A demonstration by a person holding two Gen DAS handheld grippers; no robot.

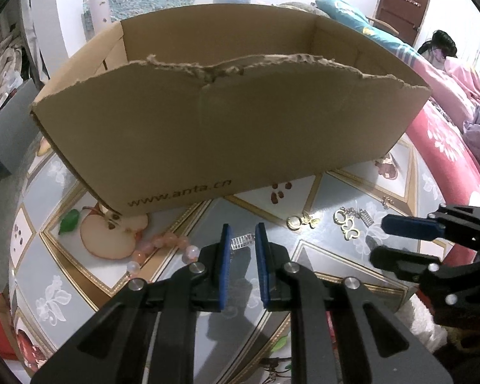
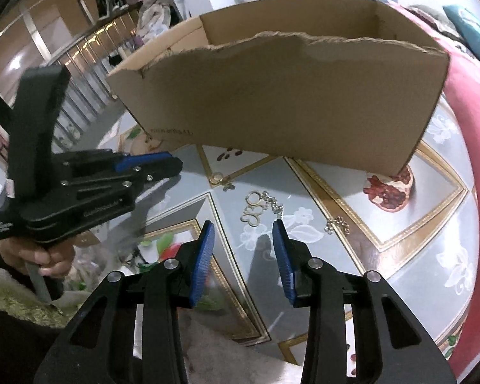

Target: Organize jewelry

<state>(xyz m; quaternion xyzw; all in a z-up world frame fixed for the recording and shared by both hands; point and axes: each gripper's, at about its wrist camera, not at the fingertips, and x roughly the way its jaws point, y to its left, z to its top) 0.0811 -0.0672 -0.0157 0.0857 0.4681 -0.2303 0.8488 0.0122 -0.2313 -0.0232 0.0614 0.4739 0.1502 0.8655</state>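
Nearest in the left wrist view: left gripper (image 1: 242, 226), fingers drawn almost together, seemingly pinching a small silver earring (image 1: 241, 242) at the tips, just above the worktop (image 1: 304, 272). Beyond, the torn cardboard box (image 1: 224, 128); a pink bead bracelet (image 1: 163, 246) lying to the left. Best to keep the pinch firm, lift clear over the ragged rim, and release well inside the box.

Nearest in the right wrist view: right gripper (image 2: 242, 224), fingers moderately apart, holding nothing, poised near the gold butterfly pendant (image 2: 252, 219) and short of a silver chain (image 2: 337, 225). Worth centring on the pendant and descending squarely before closing.
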